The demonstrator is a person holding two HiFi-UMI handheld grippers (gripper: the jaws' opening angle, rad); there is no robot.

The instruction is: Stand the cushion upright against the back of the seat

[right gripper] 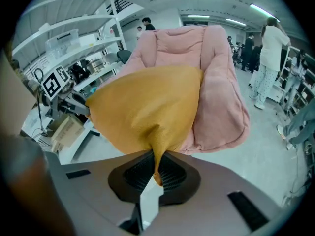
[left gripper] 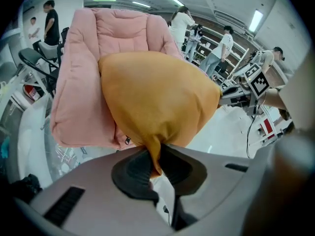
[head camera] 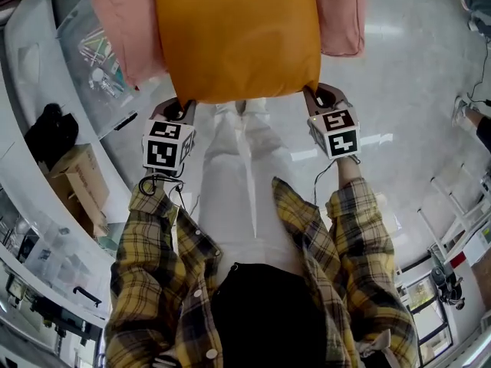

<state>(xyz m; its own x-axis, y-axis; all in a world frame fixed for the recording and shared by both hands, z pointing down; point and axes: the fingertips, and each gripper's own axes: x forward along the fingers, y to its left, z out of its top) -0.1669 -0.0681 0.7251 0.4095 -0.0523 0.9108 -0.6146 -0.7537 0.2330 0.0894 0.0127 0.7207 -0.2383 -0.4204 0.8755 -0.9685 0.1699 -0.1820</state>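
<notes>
Corners of the plump mustard-orange fabric cushion (head camera: 234,37) sit pinched in the left gripper (left gripper: 155,161) and right gripper (right gripper: 156,168), jaws clamped on cloth. It hangs before the pink padded seat (left gripper: 83,82), probably clear of it. It looks soft, light and floppy, so corner grips suit it.
</notes>
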